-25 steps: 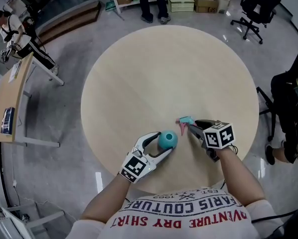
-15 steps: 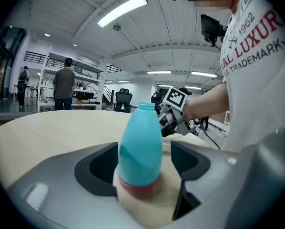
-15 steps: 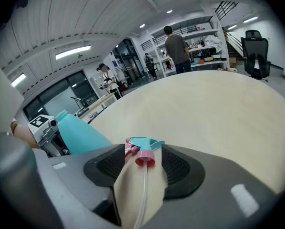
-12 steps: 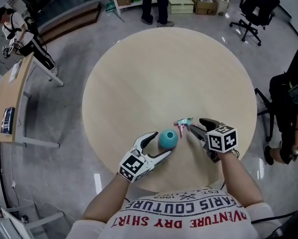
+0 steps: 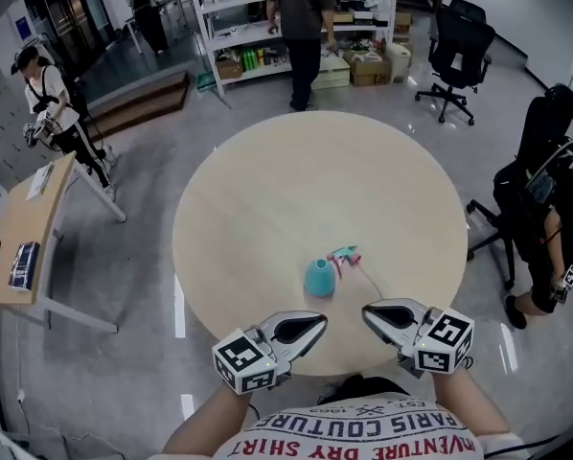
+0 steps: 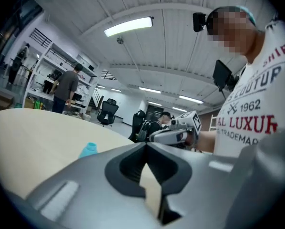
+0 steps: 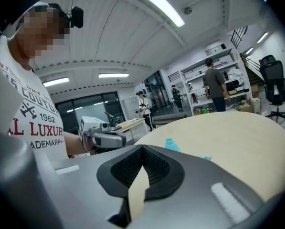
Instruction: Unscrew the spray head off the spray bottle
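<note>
The teal spray bottle (image 5: 318,277) stands upright on the round table (image 5: 267,190) with no head on its neck. The pink-and-teal spray head (image 5: 345,255) lies just right of it, its thin tube trailing toward me. My left gripper (image 5: 320,321) hovers at the table's near edge, shut and empty, jaw tips touching. The right gripper (image 5: 366,310) is beside it, also shut on nothing. In the left gripper view the bottle (image 6: 87,150) shows beyond the closed jaws. The right gripper view shows the bottle (image 7: 171,144) and the head (image 7: 205,158) on the table.
Black office chairs (image 5: 453,42) stand beyond the table, and one person sits at the right (image 5: 555,190). Another person (image 5: 304,17) stands at shelving at the back. A wooden desk (image 5: 28,218) is at the left.
Both grippers let go, drew back toward me to the table's near edge and shut empty. Bottle and spray head stay on the table. The head camera tilted up.
</note>
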